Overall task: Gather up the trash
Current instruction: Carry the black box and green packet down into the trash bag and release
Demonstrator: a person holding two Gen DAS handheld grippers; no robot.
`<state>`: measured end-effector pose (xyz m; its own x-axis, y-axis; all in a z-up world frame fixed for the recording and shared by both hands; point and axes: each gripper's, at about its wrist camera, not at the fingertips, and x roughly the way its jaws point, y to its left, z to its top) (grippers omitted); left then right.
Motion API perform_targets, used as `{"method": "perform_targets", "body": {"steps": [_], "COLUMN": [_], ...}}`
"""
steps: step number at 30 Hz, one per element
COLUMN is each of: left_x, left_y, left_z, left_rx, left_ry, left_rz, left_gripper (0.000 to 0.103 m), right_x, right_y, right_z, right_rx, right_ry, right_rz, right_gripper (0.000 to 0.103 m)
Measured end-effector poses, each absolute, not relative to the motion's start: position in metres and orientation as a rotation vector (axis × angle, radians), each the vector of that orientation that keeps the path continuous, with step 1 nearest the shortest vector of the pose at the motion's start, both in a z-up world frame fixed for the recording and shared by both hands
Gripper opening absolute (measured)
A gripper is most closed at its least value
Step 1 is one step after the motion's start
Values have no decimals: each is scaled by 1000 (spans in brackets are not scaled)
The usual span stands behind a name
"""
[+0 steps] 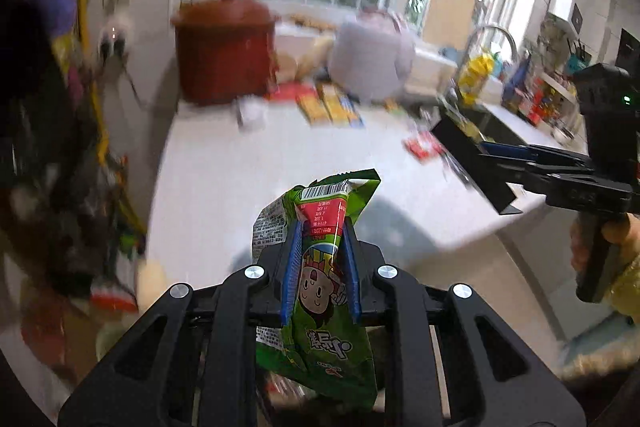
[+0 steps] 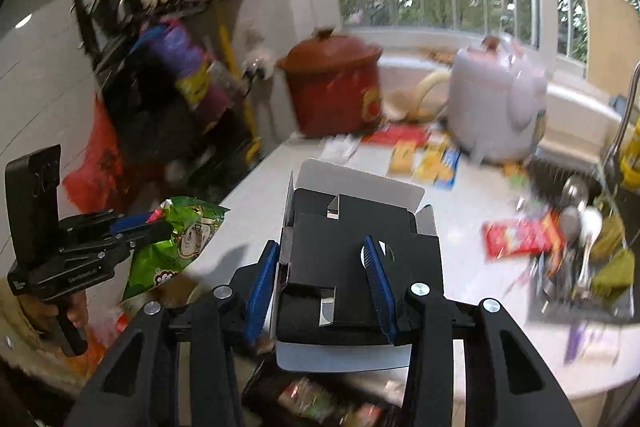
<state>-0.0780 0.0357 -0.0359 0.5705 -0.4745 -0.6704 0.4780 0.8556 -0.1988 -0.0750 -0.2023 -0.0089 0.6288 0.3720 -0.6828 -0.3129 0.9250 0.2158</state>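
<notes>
Both grippers loaded above white counter.
Left gripper clamps green snack bag; right gripper, at 3 o'clock, grips black box.

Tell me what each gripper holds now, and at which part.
The left gripper holds a green snack wrapper across its upper middle. The right gripper holds a black cardboard box by its near end.

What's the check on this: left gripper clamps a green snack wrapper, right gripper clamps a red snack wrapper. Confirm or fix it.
One error. The right gripper clamps a black cardboard box, not a red wrapper; the right wrist view shows it. The red wrapper lies on the counter. The left gripper does clamp the green snack wrapper.
</notes>
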Motion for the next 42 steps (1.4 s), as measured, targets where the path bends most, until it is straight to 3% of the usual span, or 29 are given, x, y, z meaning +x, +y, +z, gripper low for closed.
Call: {"method": "perform_targets", "body": {"steps": [8, 18, 19, 21, 22, 24, 27, 30, 38, 42], "left_x": [-122, -102, -98, -93, -93, -93, -96, -98, -82, -50], "left_y": [38, 4, 2, 1, 2, 3, 10, 23, 56, 52], "left_z": [-147, -359, -378, -404, -412, -419, -402, -357, -149, -84], "left_rx": [-2, 22, 19, 29, 34, 39, 37, 8, -25, -27], "left_ry": [1076, 1233, 1251, 1267, 1272, 1279, 1275, 1251, 949, 795], "left_rz": [-584, -586, -574, -545, -544, -549, -531, -520, -461, -422], "left_gripper": [19, 20, 24, 82, 87, 87, 87, 87, 91, 93], "right_x": [-128, -133, -130, -125, -121, -117, -115, -120, -114, -101], "right_y": [-188, -180, -181, -185, -187, -190, -196, -207, -232, -242], "right_z": [-89, -306, -324, -358, -373, -388, -388, -351, -137, -59], "right_rx": [115, 96, 100, 103, 80, 81, 45, 74, 144, 149], "right_ry": [1068, 1292, 1298, 1311, 1319, 1334, 1348, 1324, 1048, 850], "right_rz": [404, 385, 375, 349, 313, 306, 288, 285, 321, 291], "right_gripper": [44, 44, 45, 75, 97, 98, 98, 98, 98, 98]}}
